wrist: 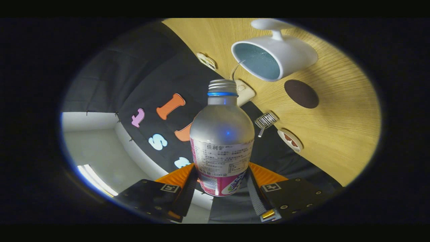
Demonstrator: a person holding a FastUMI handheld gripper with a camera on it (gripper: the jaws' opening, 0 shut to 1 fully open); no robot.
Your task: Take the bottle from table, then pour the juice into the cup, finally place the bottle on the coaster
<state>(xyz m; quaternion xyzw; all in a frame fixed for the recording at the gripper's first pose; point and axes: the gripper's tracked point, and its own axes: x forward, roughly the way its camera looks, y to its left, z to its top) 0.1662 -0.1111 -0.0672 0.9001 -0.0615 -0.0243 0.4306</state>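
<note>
My gripper (221, 179) is shut on a silvery bottle (221, 134) with a white and pink label and a ribbed metal cap with a blue ring. Both fingers press on the bottle's lower body. The whole view is rolled over, so the wooden table (339, 134) stands tilted beyond the bottle. A white cup (273, 55) with a blue inside and a handle sits on the table beyond the bottle's cap, its mouth facing the cap. A round dark brown coaster (301, 93) lies on the table beside the cup, nearer to me.
Along the table's edge by the booth wall lie a white power strip (244, 90), a small wire-mesh strainer (266, 120), a small round dish (290, 140) with brown pieces and a pale socket-like item (206, 61). A pale floor (100, 151) shows past the black cloth.
</note>
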